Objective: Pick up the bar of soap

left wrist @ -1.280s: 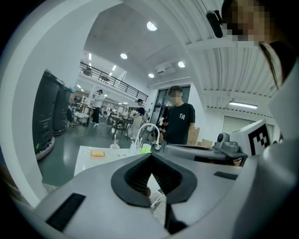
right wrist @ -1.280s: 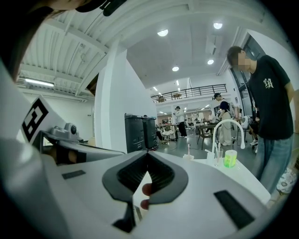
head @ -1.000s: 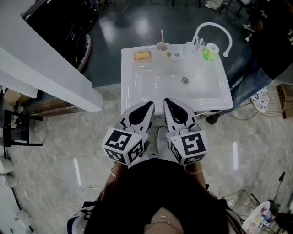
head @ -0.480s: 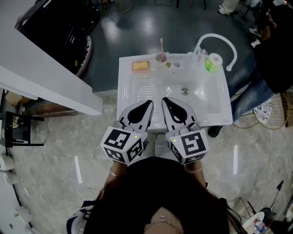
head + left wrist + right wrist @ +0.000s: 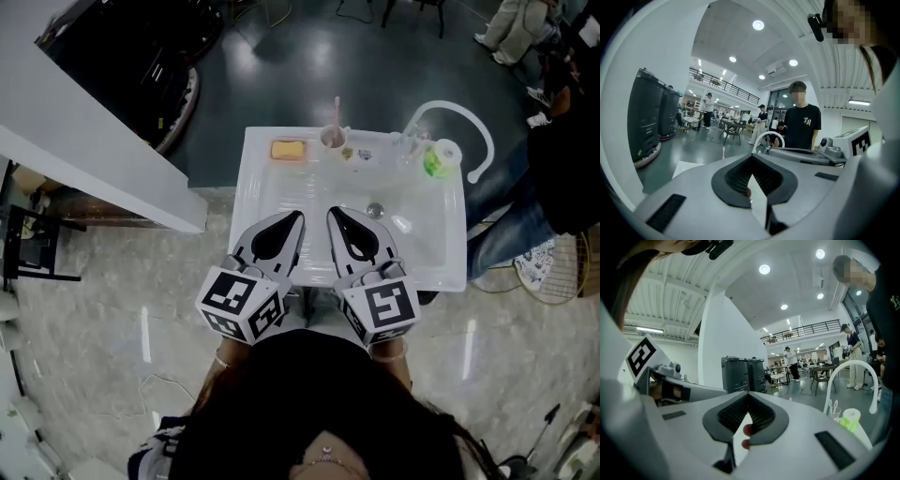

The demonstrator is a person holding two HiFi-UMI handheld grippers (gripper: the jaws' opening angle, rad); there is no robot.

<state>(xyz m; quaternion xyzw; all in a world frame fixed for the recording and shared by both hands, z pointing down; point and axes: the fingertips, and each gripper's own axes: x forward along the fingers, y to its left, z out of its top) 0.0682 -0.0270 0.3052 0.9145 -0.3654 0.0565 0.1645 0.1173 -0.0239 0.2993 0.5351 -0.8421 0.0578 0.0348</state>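
Head view alone, bar of soap (image 5: 287, 149) (yellow) on sink (image 5: 272, 202) corner

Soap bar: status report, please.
Jaws shut, empty: left gripper, right gripper, over sink front. Untouched soap bar on sink's back left corner. Nearby cup stands apart.
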